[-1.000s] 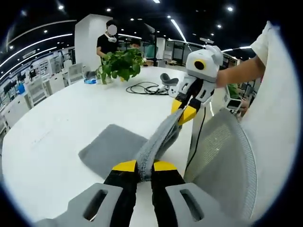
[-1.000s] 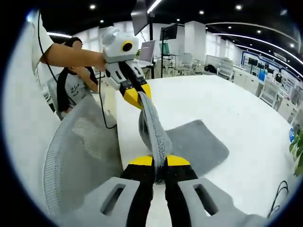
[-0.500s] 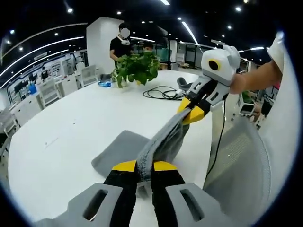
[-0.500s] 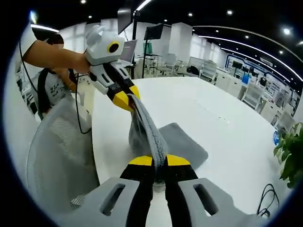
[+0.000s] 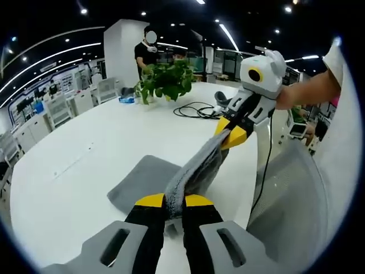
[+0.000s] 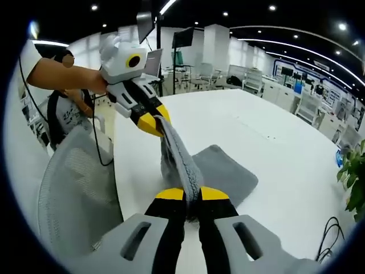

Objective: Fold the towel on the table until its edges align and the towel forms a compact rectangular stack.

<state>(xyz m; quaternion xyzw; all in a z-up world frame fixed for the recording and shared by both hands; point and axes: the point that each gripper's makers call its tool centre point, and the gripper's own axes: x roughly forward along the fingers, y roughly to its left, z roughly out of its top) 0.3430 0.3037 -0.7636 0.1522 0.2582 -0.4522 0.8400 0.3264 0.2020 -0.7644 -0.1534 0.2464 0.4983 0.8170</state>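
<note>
A grey towel (image 5: 142, 180) lies partly on the white table (image 5: 74, 154), its near edge lifted and stretched taut between both grippers. My left gripper (image 5: 174, 201) is shut on one corner of that edge; the towel runs up from it to my right gripper (image 5: 230, 136), which is shut on the other corner. In the right gripper view the right gripper (image 6: 192, 195) clamps the towel (image 6: 222, 174), and the left gripper (image 6: 153, 123) holds the far end, a hand behind it. The rest of the towel rests flat on the table (image 6: 274, 142).
A mesh chair back (image 5: 296, 200) stands close at the table's near edge, also as the chair back (image 6: 74, 182). A potted plant (image 5: 166, 80), a black cable (image 5: 197, 109) and a standing person (image 5: 145, 48) are at the far end. A seated person (image 6: 63, 114) is behind the chair.
Both grippers keep their hold on the towel edge. The views shifted slightly; the towel's lifted edge sits a little lower and closer to the flat part.
</note>
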